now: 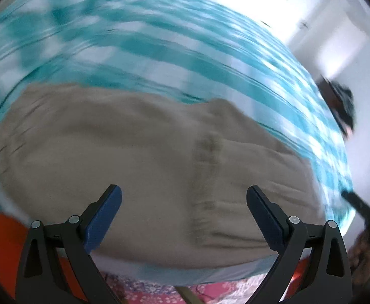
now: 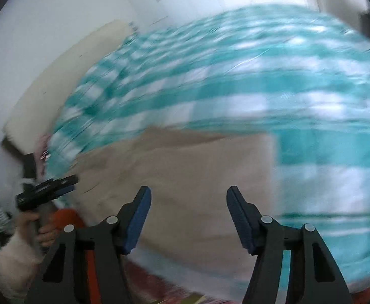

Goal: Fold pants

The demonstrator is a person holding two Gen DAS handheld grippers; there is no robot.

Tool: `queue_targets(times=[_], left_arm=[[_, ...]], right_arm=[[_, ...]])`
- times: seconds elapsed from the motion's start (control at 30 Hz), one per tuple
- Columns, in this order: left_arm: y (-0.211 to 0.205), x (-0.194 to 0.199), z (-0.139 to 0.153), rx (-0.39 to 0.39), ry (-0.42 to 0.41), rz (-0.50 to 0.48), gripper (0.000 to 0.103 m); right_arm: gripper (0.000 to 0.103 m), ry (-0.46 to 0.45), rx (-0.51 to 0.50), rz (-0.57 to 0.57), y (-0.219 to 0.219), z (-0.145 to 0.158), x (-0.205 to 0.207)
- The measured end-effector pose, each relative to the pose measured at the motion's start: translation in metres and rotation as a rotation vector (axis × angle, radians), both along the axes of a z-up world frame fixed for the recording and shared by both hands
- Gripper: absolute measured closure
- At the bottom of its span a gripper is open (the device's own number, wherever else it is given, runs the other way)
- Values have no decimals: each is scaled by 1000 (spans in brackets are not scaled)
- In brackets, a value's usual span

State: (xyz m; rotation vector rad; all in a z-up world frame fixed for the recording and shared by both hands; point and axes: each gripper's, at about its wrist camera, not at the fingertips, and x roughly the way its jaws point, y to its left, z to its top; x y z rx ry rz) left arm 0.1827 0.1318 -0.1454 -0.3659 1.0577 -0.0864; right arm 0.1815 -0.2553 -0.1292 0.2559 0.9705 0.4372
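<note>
A bed covered by a turquoise-and-white checked blanket (image 1: 159, 43) fills most of both wrist views, heavily smeared by motion blur. Pale walls rise behind it, and in the right wrist view a long cream cushion or bolster (image 2: 66, 76) lies along the bed's far left edge against the wall.

On the near part of the blanket lie the beige pants (image 1: 134, 157), spread flat in a broad block with a gathered waistband or seam running across them – the blur hides finer detail. In the right wrist view the same pants (image 2: 185, 172) form a folded rectangle whose right edge is straight against the checks.

At the bottom of the left wrist view, an orange cloth (image 1: 2, 248) and a pink floral fabric (image 1: 210, 291) show at the bed's near edge.

The left gripper (image 1: 183, 197) hangs above the pants, its blue-padded fingers spread wide with nothing between them. The right gripper (image 2: 188, 198) is also parted over the pants, its pads clear of the fabric and holding nothing.

In the right wrist view the left gripper (image 2: 68, 183) appears small at the left – a person's hand (image 2: 40, 228) in a pale sleeve grips its handle. In the left wrist view, a dark part of the right gripper (image 1: 362, 205) shows at the right edge.
</note>
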Motion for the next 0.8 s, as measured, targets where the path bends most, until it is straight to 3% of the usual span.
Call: queue_targets(times=[0.17,0.27,0.33,0.43,0.53,0.67,0.8], left_arm=[[-90,34,3,86,-28,-201,4],[-126,52,-5,101,14,-256,4],[-144,60,-9,102,28,-280,4],[-164,69,-17,134,23,-297,4],[-170,71,-38,215,69,-295,4],[-152,53,-58,268,147,-289,4],[-119,32,-61,250,170,-247,3]], right_arm=[[45,-24,-11,70,5,-7,6],[45,53,-86,136,22,-51,-3],[44,86,-112,111,21,-74,-13],[45,35,-118,125,20,-72,-23],[44,27,-89,129,14,-74,-25],[44,17,-65,141,10,-75,-27],[44,23,-43,139,7,-78,-27]])
